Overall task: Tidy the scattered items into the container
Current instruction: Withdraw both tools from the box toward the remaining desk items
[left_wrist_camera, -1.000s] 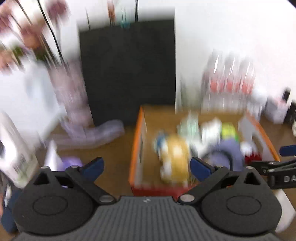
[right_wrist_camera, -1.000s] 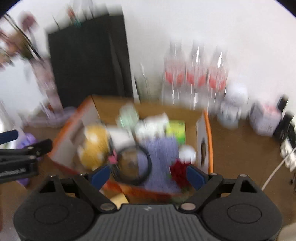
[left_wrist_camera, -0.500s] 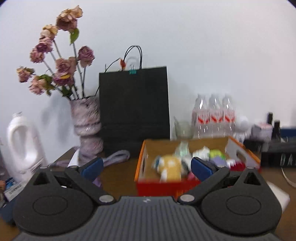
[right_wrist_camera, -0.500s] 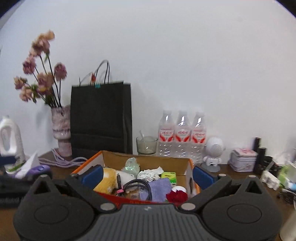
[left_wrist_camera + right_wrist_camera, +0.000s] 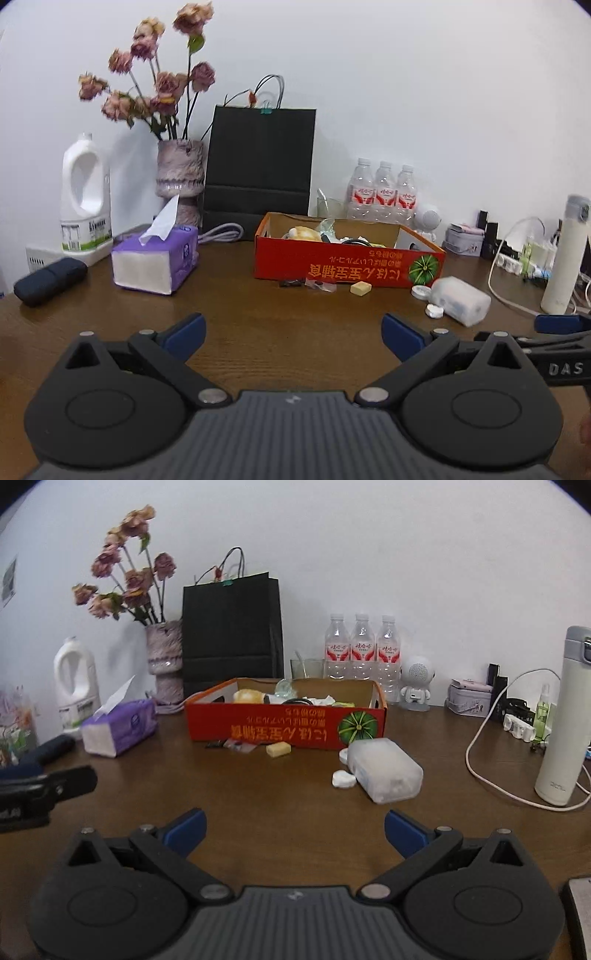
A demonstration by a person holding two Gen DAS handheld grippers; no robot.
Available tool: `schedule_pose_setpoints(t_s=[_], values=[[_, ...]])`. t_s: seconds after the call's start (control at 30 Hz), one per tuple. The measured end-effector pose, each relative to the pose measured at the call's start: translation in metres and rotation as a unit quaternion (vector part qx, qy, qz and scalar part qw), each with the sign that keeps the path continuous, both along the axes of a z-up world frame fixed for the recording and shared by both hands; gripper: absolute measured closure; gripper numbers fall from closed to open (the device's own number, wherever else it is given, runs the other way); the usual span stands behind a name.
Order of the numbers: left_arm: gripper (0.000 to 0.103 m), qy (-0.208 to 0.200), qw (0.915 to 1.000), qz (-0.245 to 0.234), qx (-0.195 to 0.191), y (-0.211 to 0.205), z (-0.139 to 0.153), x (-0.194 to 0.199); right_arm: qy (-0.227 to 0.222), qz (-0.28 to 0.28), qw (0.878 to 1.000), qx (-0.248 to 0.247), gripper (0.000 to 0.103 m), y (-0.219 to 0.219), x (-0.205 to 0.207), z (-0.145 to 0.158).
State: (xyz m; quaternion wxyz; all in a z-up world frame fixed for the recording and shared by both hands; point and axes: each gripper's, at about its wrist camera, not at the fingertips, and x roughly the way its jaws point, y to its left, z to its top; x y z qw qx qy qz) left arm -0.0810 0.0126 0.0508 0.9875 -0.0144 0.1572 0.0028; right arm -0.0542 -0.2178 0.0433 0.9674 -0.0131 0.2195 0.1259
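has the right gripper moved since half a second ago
Yes. The right gripper has pulled back from the red box: its open fingers framed the box before, and bare table now lies between them.

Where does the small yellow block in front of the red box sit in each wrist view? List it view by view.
Left wrist view: yellow block lies right of centre on the table, before the red box.
Right wrist view: the block lies just left of centre, nearer the box's middle.
Shared landmark: the pumpkin picture on the box front.
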Motion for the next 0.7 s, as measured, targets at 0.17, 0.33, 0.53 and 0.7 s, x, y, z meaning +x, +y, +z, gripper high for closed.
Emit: schedule_pose_setpoints(t_s=[0.17, 0.33, 0.53, 0.7], values=[[0.0, 0.018, 0.9998, -0.004, 0.002, -0.007, -0.007, -0.005, 0.013, -0.007, 1.0, 0.002, 0.0, -0.004, -0.005, -0.003], [0.0, 0.018, 0.9997, -0.01, 0.008, -0.011, -0.008, -0.009, 0.026, -0.014, 1.0, 0.001, 0.0, -0.005, -0.003, -0.008], [0.0, 0.021, 0.9997, -0.01, 0.009, -0.012, -0.01, -0.01, 0.041, -0.015, 0.999, -0.004, 0.0, -0.004, -0.001, -0.015], [0.0, 0.035, 0.9993, -0.005, 0.008, -0.008, -0.013, -0.003, 0.048, -0.006, 0.999, -0.009, 0.0, 0.002, 0.005, -0.015]])
